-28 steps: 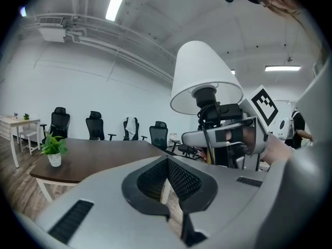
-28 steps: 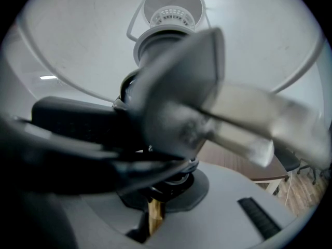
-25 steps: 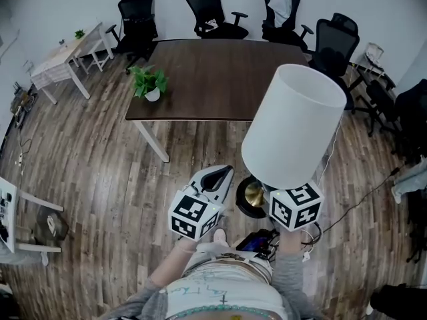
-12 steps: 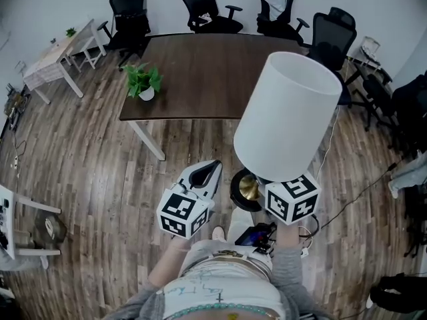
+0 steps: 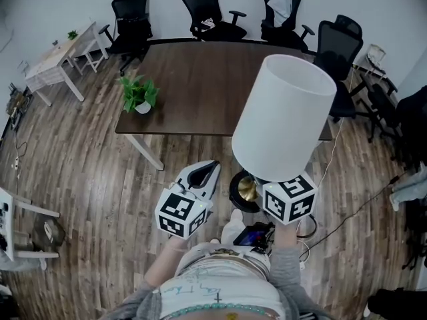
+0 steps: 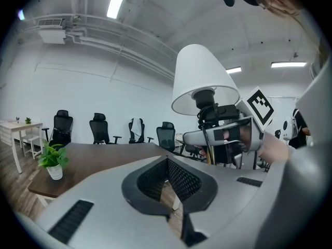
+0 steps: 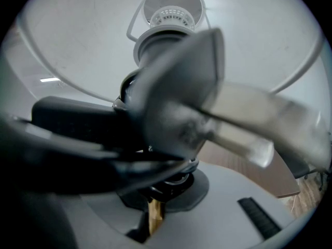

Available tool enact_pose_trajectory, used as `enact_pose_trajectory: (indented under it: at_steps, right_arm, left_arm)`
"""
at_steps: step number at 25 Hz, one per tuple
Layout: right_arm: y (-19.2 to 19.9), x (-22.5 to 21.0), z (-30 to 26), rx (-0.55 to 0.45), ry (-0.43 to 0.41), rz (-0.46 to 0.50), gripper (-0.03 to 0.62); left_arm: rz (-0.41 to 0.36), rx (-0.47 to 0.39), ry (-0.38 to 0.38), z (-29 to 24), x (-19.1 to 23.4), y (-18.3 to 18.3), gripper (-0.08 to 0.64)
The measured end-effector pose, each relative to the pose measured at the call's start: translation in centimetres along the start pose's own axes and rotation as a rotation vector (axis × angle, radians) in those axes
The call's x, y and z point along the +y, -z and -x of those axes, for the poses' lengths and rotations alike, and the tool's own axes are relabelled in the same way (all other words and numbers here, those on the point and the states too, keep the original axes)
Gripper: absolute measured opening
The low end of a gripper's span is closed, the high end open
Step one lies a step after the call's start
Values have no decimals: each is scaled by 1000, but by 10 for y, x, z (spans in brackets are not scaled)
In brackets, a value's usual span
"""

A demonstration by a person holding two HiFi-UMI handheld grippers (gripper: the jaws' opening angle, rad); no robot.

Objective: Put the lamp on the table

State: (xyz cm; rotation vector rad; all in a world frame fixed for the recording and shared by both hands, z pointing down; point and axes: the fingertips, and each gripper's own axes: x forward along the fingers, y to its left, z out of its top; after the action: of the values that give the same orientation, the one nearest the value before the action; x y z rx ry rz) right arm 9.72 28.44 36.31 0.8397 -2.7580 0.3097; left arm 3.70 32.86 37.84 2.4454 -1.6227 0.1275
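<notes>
**Lamp Held in the Air, Not Yet on the Surface**

The lamp (image 5: 283,115) is held up off the wood floor (image 5: 87,172). It is kept upright, with its big white shade (image 6: 202,79) on top and its round black base (image 5: 241,193) at the bottom. It is just in front of the near edge of the dark brown surface (image 5: 200,79). From the head view, the shade is seen to cover a bit of that edge.

The right tongs (image 5: 270,187) are closed on the lamp. The thin gold stem (image 7: 154,219) is pinched between the jaws, just under the shade.

The left tongs (image 5: 208,173) are closed too, but nothing is held in them. Their tips are pressed together. They are kept just beside the lamp's base, on its left, and are pointed at the surface.

A small green plant (image 5: 138,95) in a white pot is set on the near left corner of the surface. Black chairs (image 5: 207,9) are lined up along the far side. A white cloth is hung over one of them.
</notes>
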Motion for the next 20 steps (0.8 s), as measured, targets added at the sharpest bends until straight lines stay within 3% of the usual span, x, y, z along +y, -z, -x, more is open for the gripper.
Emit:
enact_pose_trajectory:
  at_steps: [10,20]
  right_arm:
    - [-20,-58,-33,22,-52,18,18]
    - [-42,-103,-59,27,-115,52,18]
  left_arm:
    - [6,16,-32,-67,19,-20,12]
    - [10,15,-134,-105,39,-30,12]
